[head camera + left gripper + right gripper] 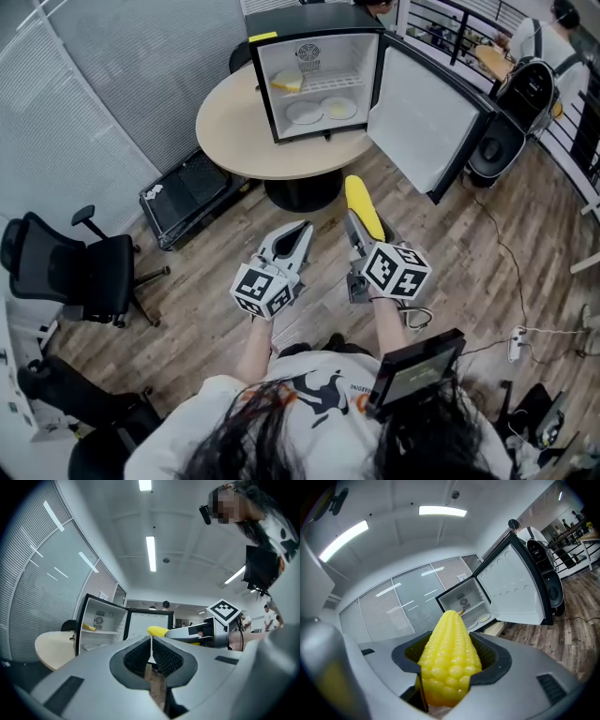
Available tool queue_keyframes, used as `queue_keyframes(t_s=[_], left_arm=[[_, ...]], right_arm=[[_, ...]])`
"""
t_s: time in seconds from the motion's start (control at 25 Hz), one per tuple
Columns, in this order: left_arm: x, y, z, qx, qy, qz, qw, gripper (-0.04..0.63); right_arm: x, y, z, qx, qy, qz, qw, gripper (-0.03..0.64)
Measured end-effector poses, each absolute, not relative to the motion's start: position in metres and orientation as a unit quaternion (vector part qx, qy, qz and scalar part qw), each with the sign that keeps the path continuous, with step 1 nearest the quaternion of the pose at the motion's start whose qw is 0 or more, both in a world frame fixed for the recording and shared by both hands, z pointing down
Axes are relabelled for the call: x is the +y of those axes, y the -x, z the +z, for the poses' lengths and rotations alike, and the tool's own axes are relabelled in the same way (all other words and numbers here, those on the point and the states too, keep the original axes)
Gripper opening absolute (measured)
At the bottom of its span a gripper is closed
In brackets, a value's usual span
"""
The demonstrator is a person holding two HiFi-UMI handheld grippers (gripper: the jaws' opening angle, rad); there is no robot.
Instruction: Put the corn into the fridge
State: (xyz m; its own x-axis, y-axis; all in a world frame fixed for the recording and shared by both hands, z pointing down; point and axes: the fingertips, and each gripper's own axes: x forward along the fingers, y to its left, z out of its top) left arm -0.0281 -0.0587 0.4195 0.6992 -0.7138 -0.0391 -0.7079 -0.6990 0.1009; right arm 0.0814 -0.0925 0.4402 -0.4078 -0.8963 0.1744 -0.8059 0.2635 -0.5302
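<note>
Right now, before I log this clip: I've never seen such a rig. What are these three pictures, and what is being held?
There is no robot here: a person holds a claw tool in each hand. The top-down picture comes from a camera on the person's head. The other two come from cameras riding on each claw, looking along its jaws. The patterned cubes are part of the claws. The right claw grips a yellow corn cob, facing a small fridge whose door stands open. The left claw is shut and empty. The fridge stands on a round table. Inside it are two plates and something yellow on the shelf.
</note>
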Motion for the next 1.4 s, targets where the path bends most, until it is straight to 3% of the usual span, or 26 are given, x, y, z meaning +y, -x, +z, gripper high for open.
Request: queue_keyframes(t_s=[0.72,1.4], left_arm=[[-0.096,-0.007,0.447,-0.398,-0.916,-0.008,0.044,0.012],[-0.216,0.024,0.457,-0.370,-0.928,0.003,0.049,0.012]], right_arm=[[-0.139,-0.108,0.473,0.799,0.517,-0.301,0.056,0.256],[-0.255,-0.080,0.493,0.778,0.537,-0.322,0.053,0.256]])
